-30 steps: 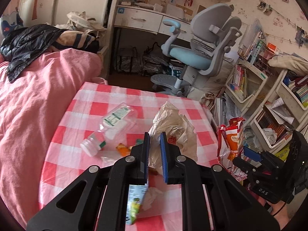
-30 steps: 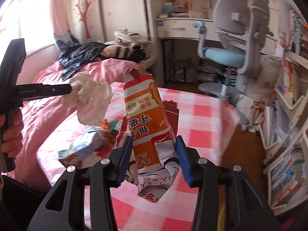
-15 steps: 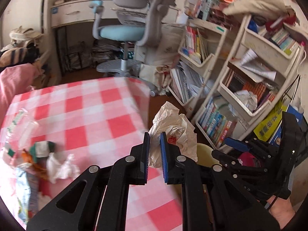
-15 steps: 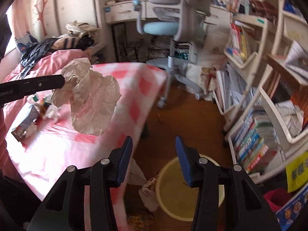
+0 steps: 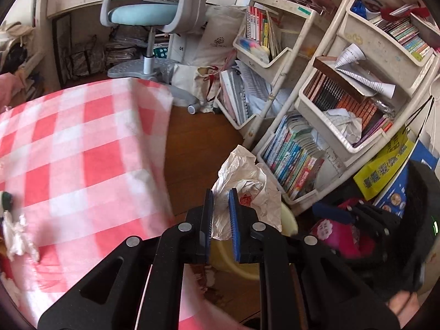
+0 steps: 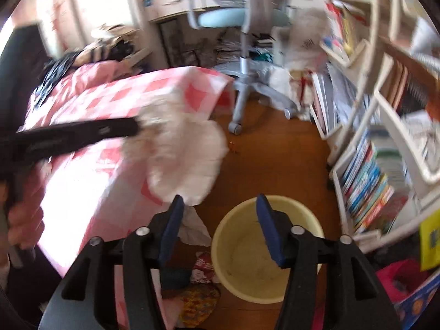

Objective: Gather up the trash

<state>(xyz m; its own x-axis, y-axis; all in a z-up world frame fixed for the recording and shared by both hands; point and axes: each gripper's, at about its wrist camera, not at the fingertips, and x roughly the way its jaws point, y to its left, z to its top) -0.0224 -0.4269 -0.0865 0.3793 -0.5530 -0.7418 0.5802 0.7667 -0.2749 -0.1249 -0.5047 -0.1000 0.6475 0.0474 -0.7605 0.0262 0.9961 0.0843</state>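
The left gripper (image 5: 220,211) has its jaws drawn narrow, pinching a crumpled white plastic bag (image 5: 244,181) that balloons out ahead of the blue pads. Below and just beyond those pads sits the rim of a pale yellow trash bin (image 5: 288,217), on the wooden floor past the edge of the pink checked tablecloth (image 5: 82,148). The gripper tilts steeply downward.

The right gripper (image 6: 218,206) points down too, its jaws opening with nothing between them; the yellow bin (image 6: 242,247) lies directly under and ahead of them. To their left, the left gripper's black finger (image 6: 82,132) reaches across with the bag (image 6: 184,159) hanging over the table edge, near the bin. A hand (image 6: 24,214) grips its handle at the far left. Scraps of wrapper (image 6: 198,299) lie on the floor beside the bin.
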